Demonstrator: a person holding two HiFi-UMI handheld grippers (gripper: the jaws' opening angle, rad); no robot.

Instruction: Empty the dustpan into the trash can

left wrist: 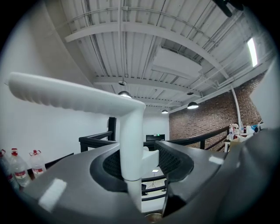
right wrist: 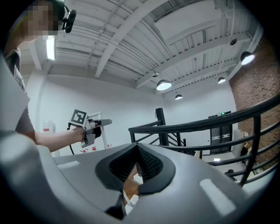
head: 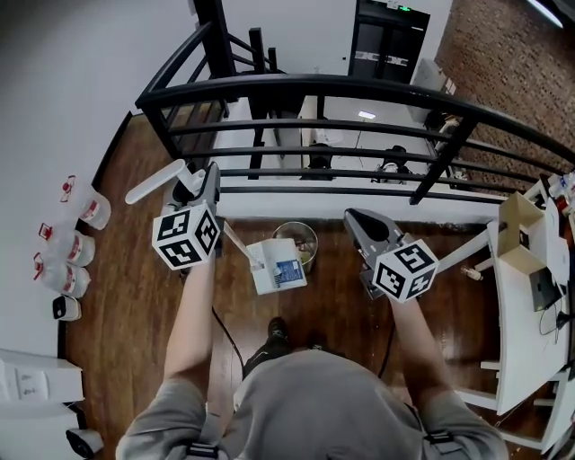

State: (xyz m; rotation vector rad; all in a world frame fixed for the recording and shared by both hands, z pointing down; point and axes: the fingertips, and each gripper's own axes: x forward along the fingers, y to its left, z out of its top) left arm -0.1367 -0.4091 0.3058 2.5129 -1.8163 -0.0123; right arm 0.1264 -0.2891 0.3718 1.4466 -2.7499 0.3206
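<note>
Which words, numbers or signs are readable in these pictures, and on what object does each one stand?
No text can be read in any view.
On the dustpan, a blue label: print too small to read.
On the water bottles, red labels: blurred, unreadable.
Above the dark door, a green sign: too small to read.

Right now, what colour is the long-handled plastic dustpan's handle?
White handle, best seen in the left gripper view.
</note>
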